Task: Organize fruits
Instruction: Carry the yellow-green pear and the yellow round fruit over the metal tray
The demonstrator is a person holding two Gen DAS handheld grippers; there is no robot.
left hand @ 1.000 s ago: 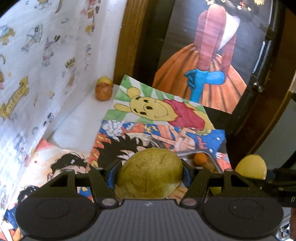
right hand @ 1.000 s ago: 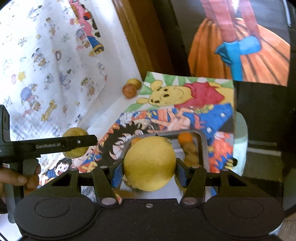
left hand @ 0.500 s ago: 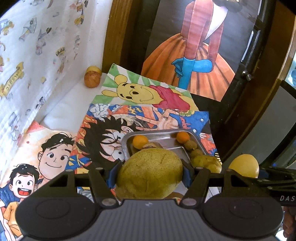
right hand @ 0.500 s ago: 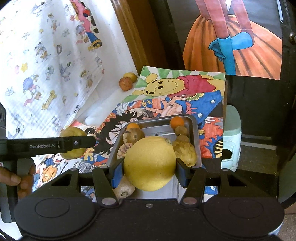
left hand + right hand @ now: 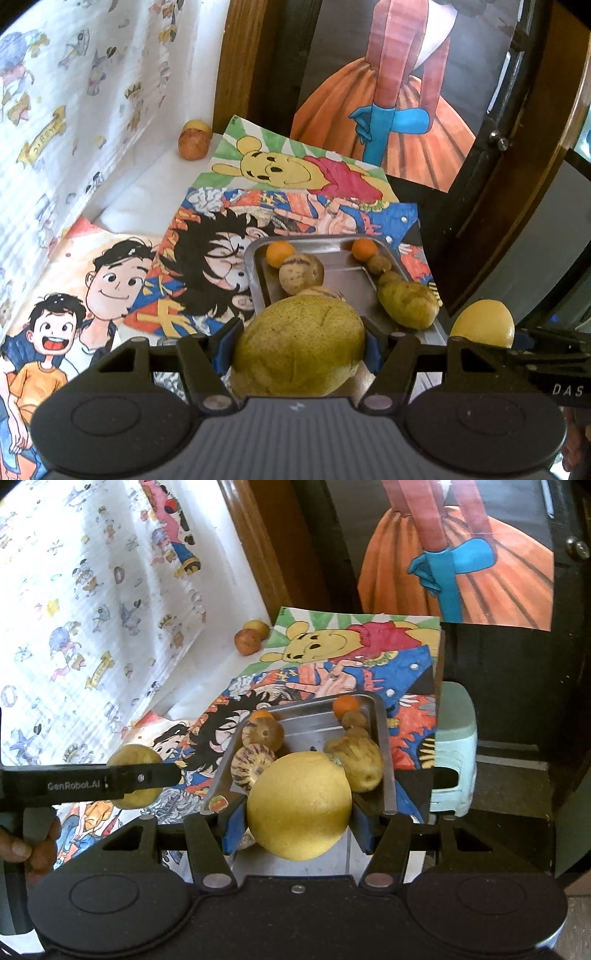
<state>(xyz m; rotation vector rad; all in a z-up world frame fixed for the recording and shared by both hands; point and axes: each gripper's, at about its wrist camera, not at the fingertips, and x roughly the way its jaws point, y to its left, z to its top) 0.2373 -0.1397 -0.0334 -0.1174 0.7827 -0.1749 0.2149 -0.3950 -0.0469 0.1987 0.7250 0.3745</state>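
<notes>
Both tools have drawn back, bringing the whole metal tray [image 5: 343,273] and its fruit into view.

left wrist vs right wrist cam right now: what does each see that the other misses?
Only the left wrist view shows the green-yellow fruit full on, clamped in the left gripper, and the two cartoon boys on the near poster.

Only the right wrist view shows the smooth yellow fruit full on in the right gripper, the striped fruit in the tray, the pale green stool, and the person's hand.

Both show the metal tray holding two small orange fruits, the Pooh poster, and two fruits by the back wall.
</notes>
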